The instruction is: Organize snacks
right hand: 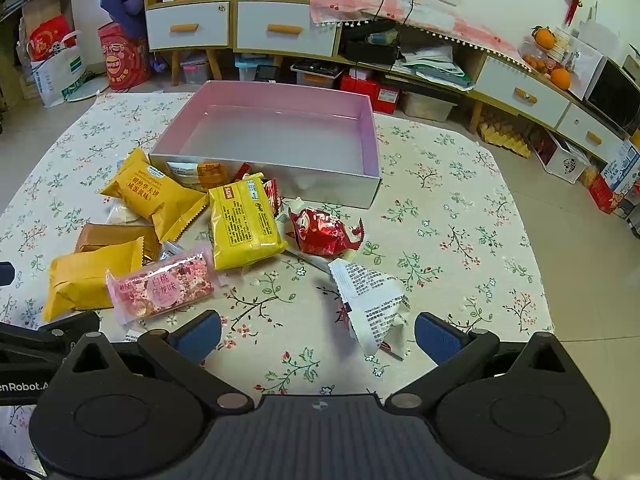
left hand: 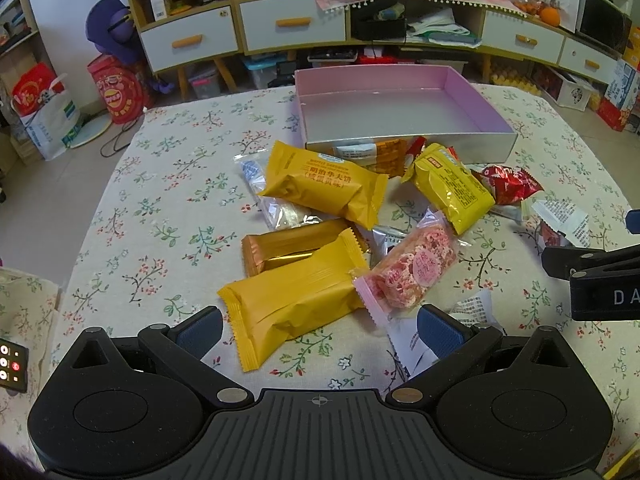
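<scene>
Both claws, left claw (left hand: 318,330) and right claw (right hand: 318,334), are hovering spread wide and empty; snacks (left hand: 320,196) are lying heaped at twelve o'clock, awaiting transfer into the empty box (left hand: 496,110).

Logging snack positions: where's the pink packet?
The pink packet lies on the table, in front of the box, between the plain yellow packet and the printed yellow one.

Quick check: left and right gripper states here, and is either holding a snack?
Left gripper: open, holding nothing; yellow snack packet lies between its fingers.
Right gripper: open, holding nothing; white printed packet lies just ahead.
</scene>
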{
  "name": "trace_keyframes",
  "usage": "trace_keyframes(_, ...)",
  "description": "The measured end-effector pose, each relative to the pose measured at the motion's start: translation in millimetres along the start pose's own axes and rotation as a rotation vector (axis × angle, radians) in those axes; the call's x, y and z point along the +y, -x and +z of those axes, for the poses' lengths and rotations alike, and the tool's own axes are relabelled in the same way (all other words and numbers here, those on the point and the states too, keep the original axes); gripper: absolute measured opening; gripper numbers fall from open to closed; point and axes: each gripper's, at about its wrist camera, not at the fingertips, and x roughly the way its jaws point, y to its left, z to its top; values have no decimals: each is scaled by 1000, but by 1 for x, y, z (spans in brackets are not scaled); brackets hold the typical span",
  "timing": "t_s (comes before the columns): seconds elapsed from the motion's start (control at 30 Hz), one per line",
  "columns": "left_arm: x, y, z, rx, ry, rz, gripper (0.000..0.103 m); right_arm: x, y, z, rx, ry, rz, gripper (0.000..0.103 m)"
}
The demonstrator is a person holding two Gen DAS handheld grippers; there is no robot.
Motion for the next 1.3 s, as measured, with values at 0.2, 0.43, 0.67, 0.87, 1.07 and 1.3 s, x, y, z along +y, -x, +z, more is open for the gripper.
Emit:
trace_keyframes(0.2, 0, 0, 0, 1, 1, -1, 103, 0, 0, 0, -1, -2, -1, 81)
trace_keyframes(0.43, 1, 0, 0, 2, 3, -1, 103, -1, 0, 0, -1, -4, -3, 81)
trace_keyframes(0.67, 0, 0, 0, 2, 3, 0, 103, -1, -1, 0, -3, -6, -7, 81)
trace_keyframes(0.87, 1, -2, 0, 8, 4, 1, 103, 0, -2, 0, 0, -6, -14, 81)
trace_keyframes(1.07, 3, -2, 0, 9, 5, 2, 103, -2, -1, 0, -9, -16, -17, 81)
trace_keyframes(1.3, 4, -5, 1, 4, 1, 16, 103, -3, -1, 1, -25, -35, -21, 81)
